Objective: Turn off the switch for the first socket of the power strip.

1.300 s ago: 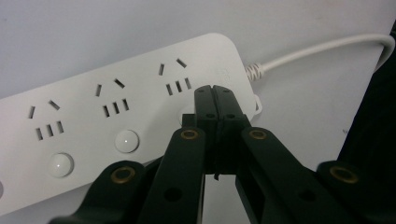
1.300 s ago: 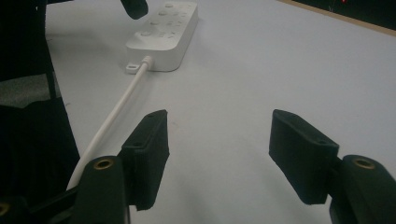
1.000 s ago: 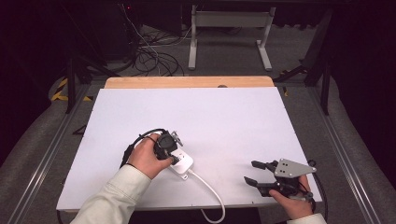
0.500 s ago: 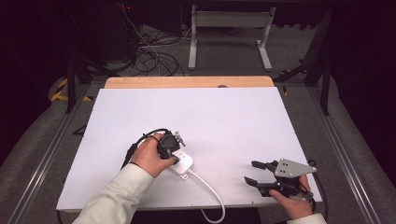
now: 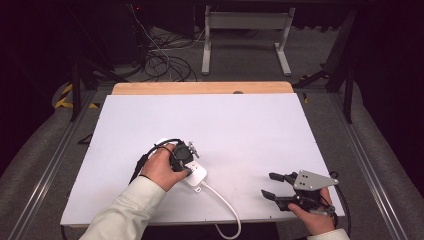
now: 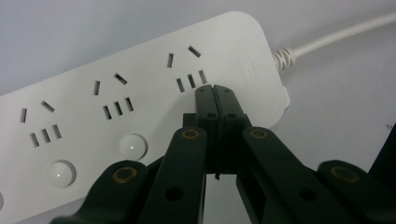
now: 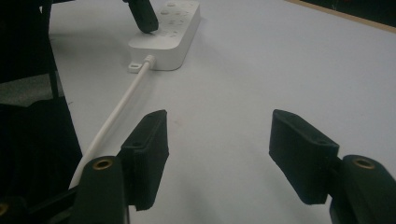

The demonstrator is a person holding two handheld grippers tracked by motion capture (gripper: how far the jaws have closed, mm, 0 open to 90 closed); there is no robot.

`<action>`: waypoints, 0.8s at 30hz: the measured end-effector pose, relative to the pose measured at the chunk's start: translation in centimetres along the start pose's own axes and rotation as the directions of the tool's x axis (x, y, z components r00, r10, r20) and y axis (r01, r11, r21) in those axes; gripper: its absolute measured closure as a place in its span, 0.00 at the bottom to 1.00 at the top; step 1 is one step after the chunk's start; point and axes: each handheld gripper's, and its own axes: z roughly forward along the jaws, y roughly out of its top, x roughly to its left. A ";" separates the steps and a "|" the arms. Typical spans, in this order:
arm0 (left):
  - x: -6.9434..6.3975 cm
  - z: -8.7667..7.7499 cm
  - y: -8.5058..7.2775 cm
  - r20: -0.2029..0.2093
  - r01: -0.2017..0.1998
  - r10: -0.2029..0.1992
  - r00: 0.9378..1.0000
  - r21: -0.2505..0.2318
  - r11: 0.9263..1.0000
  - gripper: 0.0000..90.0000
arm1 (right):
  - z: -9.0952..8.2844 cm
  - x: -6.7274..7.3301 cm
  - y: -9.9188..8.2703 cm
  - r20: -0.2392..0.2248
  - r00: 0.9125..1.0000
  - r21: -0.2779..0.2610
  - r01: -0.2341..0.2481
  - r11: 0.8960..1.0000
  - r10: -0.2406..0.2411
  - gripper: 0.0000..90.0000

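Your left gripper [image 6: 215, 93] had its fingers pressed flat together, with nothing between them, and their joined tip was set down on the white power strip [image 6: 140, 107], just beside the three-slot socket nearest the cord end. Whether the tip was pressing the strip or only touching it could not be told. The power strip lay on the white table [image 5: 260, 130] at its near left, under your left hand [image 5: 162, 169], with its white cord [image 5: 222, 202] running off toward the near edge. Along the strip's near side sat round white buttons [image 6: 132, 146], one beside each socket; the fingers were close to that row but not on a button that could be seen.

Your right gripper [image 5: 272, 186] rested at the near right of the table, well apart from the strip, its fingers spread wide and empty, pointing left across the bare surface toward the cord.

As a judgement, the work looked to be at its contact stage: the closed tip had reached the strip's cord end, but no plug was in any socket and nothing showed a switch thrown. Anything beyond that touch, whether pushing a button or shifting the strip, was left to do, and the right gripper had no part in it yet.
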 end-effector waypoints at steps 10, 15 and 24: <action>0.0 0.1 -0.1 -0.004 -0.002 0.002 1.000 -0.006 1.000 1.00 | 0.0 0.0 0.0 -0.005 1.000 -0.001 0.000 1.000 0.000 0.43; -0.1 0.1 -0.3 -0.007 -0.004 0.004 1.000 -0.020 1.000 1.00 | 0.0 0.0 0.0 -0.002 1.000 0.002 0.005 1.000 -0.005 0.43; -0.2 0.0 -0.7 -0.039 -0.009 0.008 0.999 -0.019 1.000 1.00 | 0.0 0.0 0.0 -0.006 1.000 0.003 0.006 1.000 -0.006 0.43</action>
